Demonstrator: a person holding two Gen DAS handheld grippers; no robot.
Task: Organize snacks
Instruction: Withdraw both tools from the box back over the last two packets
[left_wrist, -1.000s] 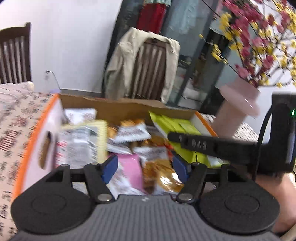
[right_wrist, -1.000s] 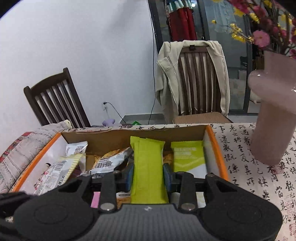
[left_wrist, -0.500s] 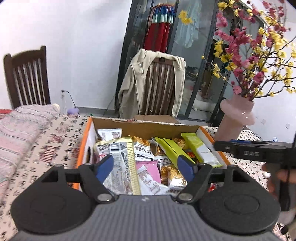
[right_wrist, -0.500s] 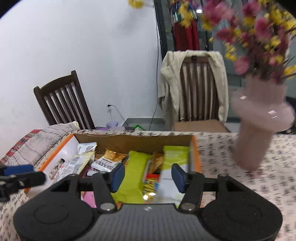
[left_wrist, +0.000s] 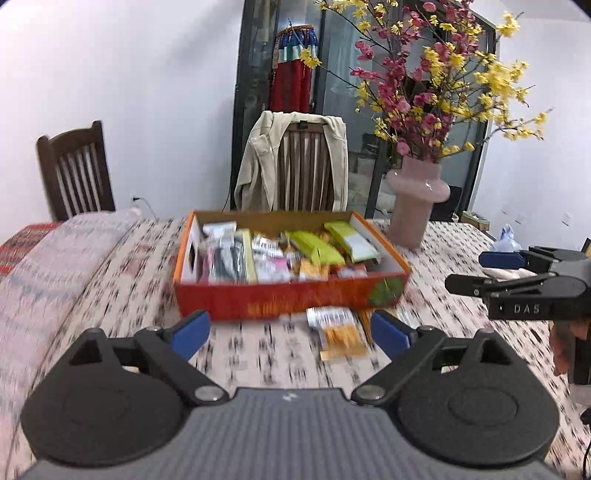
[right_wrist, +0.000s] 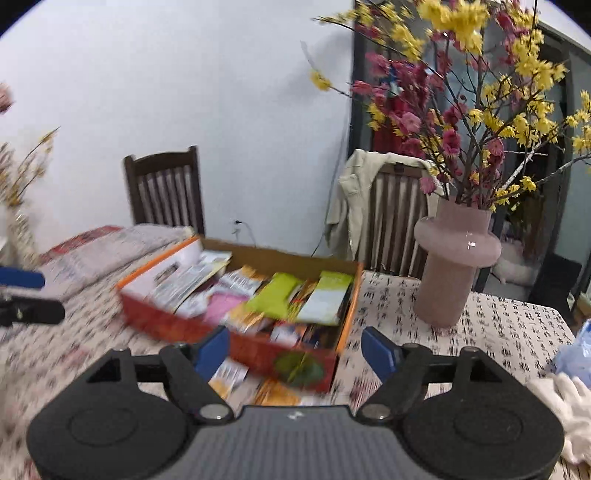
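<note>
Left wrist view: the left claw (left_wrist: 290, 332) and right claw (right_wrist: 295, 350) have just been opening, empty; snacks (left_wrist: 288, 251) fill the box (left_wrist: 288, 299), 1 packet (left_wrist: 338, 332) lies outside.

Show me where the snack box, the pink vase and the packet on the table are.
snack box (left_wrist: 291, 301), left wrist view, red front wall.
pink vase (right_wrist: 448, 288), right wrist view, lower body.
packet on the table (left_wrist: 338, 332), left wrist view, middle of the wrapper.

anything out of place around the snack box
Yes: at least one orange snack packet lies loose on the tablecloth just in front of the box, outside it, while the other snacks sit inside. Both grippers are open and empty, so nothing is being carried.
</note>
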